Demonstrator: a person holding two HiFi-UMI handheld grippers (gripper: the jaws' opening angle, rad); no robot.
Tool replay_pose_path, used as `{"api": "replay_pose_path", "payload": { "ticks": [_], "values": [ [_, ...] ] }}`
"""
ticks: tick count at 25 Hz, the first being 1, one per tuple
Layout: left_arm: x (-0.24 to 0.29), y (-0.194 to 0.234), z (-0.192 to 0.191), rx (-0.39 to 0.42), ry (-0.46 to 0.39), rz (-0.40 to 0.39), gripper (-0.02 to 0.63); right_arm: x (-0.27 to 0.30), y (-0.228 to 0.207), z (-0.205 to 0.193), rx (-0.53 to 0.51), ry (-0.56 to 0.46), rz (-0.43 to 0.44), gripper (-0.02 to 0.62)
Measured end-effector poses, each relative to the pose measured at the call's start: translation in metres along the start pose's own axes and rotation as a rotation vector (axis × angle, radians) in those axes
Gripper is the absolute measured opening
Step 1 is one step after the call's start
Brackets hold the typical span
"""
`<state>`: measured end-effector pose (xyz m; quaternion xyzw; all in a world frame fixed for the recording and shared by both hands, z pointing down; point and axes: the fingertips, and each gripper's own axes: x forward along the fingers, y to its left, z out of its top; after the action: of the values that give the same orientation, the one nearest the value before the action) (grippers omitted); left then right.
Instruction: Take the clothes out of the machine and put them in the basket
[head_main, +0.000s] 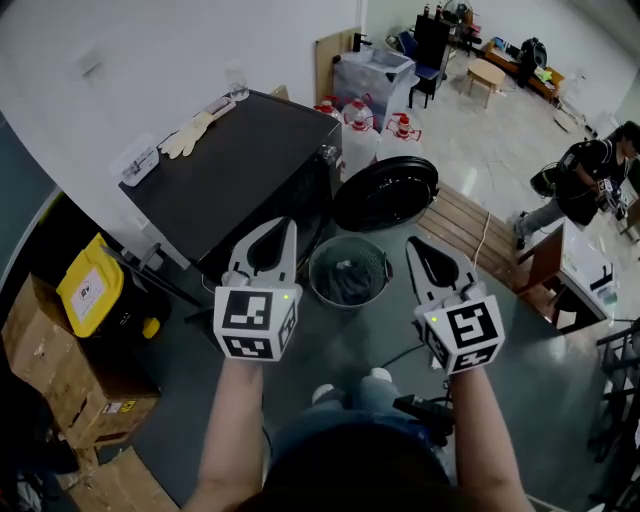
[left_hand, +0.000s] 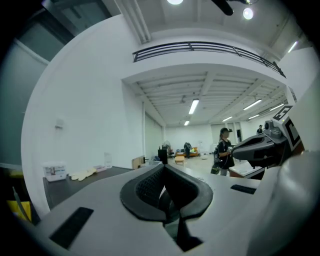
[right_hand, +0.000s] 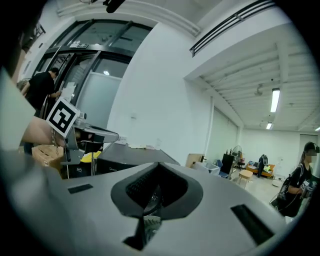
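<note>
Held up over the floor (head_main: 340, 345), the left gripper (head_main: 288, 228) and the right gripper (head_main: 411, 244) are each closed, jaws pressed together with nothing caught between them. Dark clothes (head_main: 347, 283) are seen in the wire basket (head_main: 313, 272), set on the floor between the two grippers, just beside the black machine (head_main: 250, 160).

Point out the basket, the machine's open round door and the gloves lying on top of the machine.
basket (head_main: 386, 268): head view, right side of its rim.
round door (head_main: 385, 195): head view, middle of the dark open door.
gloves (head_main: 188, 134): head view, middle of the pale pair.
</note>
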<state>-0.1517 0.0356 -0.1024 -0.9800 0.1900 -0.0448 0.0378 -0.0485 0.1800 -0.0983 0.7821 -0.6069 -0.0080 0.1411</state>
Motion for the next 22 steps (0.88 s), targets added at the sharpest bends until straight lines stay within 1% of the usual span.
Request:
{"api": "replay_pose_path", "payload": {
  "ticks": [4, 7, 12, 14, 18, 22],
  "values": [
    [-0.006, -0.005, 0.015, 0.013, -0.035, 0.030, 0.005, -0.008, -0.012, 0.016, -0.023, -0.047, -0.003, -0.001],
    [-0.007, -0.009, 0.025, 0.012, -0.057, 0.070, 0.005, -0.013, -0.024, 0.026, -0.047, -0.075, 0.010, 0.000],
    [-0.006, -0.022, 0.047, 0.038, -0.104, 0.132, 0.005, -0.023, -0.054, 0.039, -0.013, -0.121, 0.020, -0.001],
    [-0.006, -0.022, 0.057, 0.051, -0.122, 0.157, 0.005, -0.024, -0.062, 0.046, -0.017, -0.139, 0.026, -0.001],
    [-0.004, -0.023, 0.075, 0.079, -0.129, 0.186, 0.005, -0.027, -0.075, 0.063, -0.040, -0.180, 0.045, -0.001],
    [0.000, -0.025, 0.091, 0.109, -0.134, 0.213, 0.005, -0.030, -0.090, 0.075, -0.054, -0.198, 0.045, -0.002]
  ]
}}
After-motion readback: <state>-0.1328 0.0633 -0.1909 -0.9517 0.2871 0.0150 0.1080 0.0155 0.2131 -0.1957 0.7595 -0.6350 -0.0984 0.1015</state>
